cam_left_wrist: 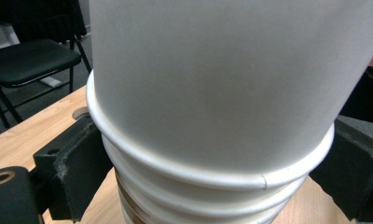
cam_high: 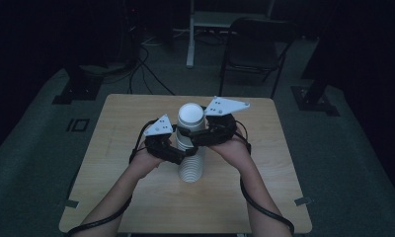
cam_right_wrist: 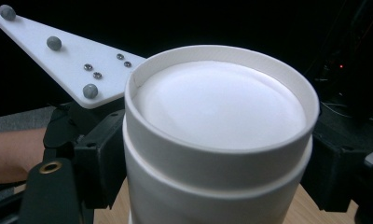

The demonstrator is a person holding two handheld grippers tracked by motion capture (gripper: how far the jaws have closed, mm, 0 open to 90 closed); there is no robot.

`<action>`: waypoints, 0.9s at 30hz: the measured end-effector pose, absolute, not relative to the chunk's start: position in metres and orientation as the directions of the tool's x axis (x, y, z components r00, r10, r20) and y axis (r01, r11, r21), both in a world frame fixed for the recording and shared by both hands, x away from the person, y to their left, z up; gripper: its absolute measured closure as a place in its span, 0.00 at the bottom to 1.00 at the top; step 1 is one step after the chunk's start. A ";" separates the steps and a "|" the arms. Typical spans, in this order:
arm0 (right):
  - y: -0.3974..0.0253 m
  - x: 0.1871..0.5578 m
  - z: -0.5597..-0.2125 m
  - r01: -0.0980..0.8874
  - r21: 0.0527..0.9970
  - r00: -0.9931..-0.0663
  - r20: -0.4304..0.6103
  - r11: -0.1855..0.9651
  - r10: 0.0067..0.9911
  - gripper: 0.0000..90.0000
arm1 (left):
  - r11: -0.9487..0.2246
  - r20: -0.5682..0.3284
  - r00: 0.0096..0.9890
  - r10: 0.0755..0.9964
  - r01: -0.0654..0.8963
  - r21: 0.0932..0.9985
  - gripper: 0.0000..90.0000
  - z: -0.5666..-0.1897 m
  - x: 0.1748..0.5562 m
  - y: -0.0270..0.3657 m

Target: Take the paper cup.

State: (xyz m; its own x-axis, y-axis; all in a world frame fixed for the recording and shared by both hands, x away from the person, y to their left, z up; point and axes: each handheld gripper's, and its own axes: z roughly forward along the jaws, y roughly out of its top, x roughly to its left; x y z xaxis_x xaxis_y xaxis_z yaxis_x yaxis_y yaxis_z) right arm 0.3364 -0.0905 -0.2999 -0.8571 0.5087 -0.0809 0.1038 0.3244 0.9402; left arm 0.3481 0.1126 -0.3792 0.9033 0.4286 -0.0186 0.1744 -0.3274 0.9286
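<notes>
A tall stack of upside-down white paper cups point(cam_high: 191, 165) stands in the middle of the wooden table point(cam_high: 131, 197). My left gripper point(cam_high: 182, 156) clamps the stack about halfway up; in the left gripper view its black jaws press the rolled rims point(cam_left_wrist: 198, 186) from both sides, just under the rim of a higher cup point(cam_left_wrist: 222, 84). Above it, my right gripper point(cam_high: 196, 136) holds the top cups point(cam_right_wrist: 217, 140), one jaw on each side, with the top cup's recessed base point(cam_high: 190, 113) facing up. The left gripper's grey plate point(cam_right_wrist: 68, 56) shows behind the cup.
A black folding chair point(cam_high: 255, 44) and a white desk leg point(cam_high: 190, 34) stand beyond the table's far edge, with cables on the dark floor point(cam_high: 146, 64). Bare wood lies all round the stack. Tape marks the table's front corners point(cam_high: 302, 201).
</notes>
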 end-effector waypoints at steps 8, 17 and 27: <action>-0.090 0.337 -0.299 0.105 0.937 -0.856 -0.085 0.333 0.510 0.23 | -0.329 -0.019 0.905 0.426 0.175 0.928 0.07 -0.379 0.349 0.113; -0.090 0.337 -0.297 0.100 0.933 -0.857 -0.096 0.346 0.507 0.23 | -0.331 -0.020 0.903 0.428 0.178 0.927 0.07 -0.379 0.349 0.113; -0.093 0.332 -0.274 0.064 0.951 -0.848 -0.109 0.304 0.518 0.24 | -0.336 -0.020 0.904 0.427 0.179 0.925 0.07 -0.378 0.349 0.112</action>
State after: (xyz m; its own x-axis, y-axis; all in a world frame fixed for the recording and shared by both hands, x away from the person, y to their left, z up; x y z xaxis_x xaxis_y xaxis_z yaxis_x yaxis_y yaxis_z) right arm 0.3319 -0.0930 -0.2738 -0.8482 0.5184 -0.1086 0.0639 0.3038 0.9506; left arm 0.3489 0.1124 -0.3781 0.9039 0.4273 -0.0199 0.1791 -0.3356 0.9248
